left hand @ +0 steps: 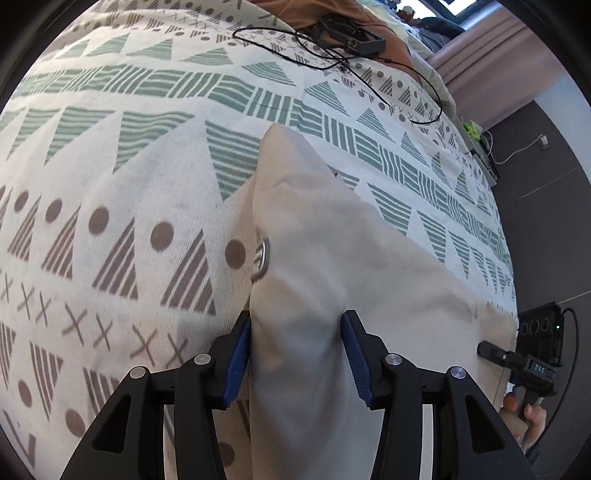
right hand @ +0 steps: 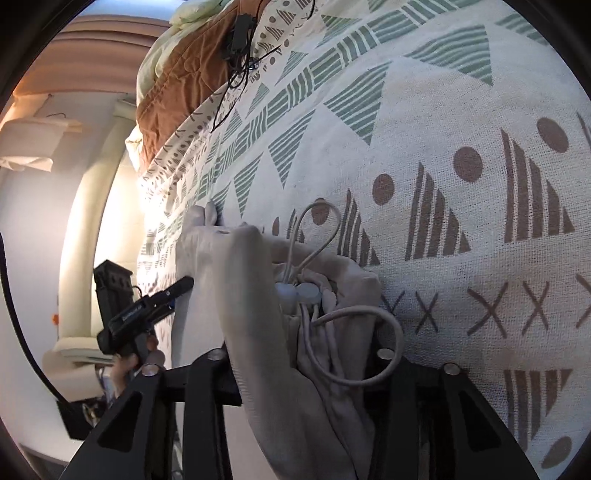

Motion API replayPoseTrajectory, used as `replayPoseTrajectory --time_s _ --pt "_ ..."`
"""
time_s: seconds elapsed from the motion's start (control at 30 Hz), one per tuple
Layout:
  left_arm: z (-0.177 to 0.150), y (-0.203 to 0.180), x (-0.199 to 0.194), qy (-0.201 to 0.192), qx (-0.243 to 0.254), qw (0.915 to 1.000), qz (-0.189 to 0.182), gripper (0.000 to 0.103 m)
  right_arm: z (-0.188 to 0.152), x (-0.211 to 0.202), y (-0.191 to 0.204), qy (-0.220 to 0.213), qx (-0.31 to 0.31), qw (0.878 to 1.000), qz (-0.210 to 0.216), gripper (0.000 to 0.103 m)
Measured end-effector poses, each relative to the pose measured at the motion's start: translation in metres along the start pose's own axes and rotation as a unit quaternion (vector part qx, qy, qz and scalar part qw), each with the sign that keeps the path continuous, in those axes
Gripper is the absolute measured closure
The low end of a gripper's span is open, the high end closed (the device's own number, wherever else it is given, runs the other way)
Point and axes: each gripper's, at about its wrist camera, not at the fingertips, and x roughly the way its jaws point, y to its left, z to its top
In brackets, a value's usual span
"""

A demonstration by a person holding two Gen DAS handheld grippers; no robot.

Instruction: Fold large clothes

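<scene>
Patterned bedspread [left hand: 147, 155] as landmark: cream cloth, bands of green striped triangles, brown dots, brown striped triangles, crosses. Black boxy device [left hand: 354, 35] at its far end, thin black cable [left hand: 369, 79] looping from device across spread. Rust-brown quilt [right hand: 166, 92] beyond far end, pale yellow bedding [right hand: 173, 26] bunched past quilt. Pink curtain [left hand: 491, 70] off far corner. Dark floor [left hand: 546, 206] beside spread's edge, white cord [left hand: 517, 153] lying on it
</scene>
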Motion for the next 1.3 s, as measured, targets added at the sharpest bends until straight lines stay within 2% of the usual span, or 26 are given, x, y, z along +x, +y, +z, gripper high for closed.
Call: replayPoseTrajectory --time_s 0.1,0.27,0.37,0.6,0.77,1.03,1.3 --pt "0.006 -0.007 0.0 -0.007 0.021 0.9995 0.022 0.054 -0.007 -0.01 0.012 -0.016 -0.021 1.0 -0.003 0.073" --pt "0.004 -0.022 -0.006 -0.018 0.042 0.998 0.043 0.075 -0.017 -0.023 0.04 -0.039 -0.054 0.998 -0.022 0.078" --pt "0.002 -0.03 -0.02 -0.039 0.047 0.9971 0.045 0.08 -0.026 -0.036 0.058 -0.052 -0.071 0.996 -0.03 0.079" --pt "-0.011 -0.055 -0.081 -0.102 0.066 0.9918 0.04 0.083 -0.054 -0.075 0.107 -0.094 -0.115 0.988 -0.03 0.079" --pt "-0.028 -0.072 -0.137 -0.139 0.077 0.9871 0.02 0.084 -0.085 -0.101 0.135 -0.124 -0.134 0.983 -0.026 0.079" --pt "-0.068 -0.09 -0.212 -0.192 0.097 0.9766 -0.005 0.085 -0.132 -0.133 0.167 -0.17 -0.159 0.972 -0.028 0.08" --pt "-0.112 -0.107 -0.263 -0.232 0.111 0.9662 -0.016 0.085 -0.175 -0.157 0.189 -0.19 -0.178 0.965 -0.037 0.08"
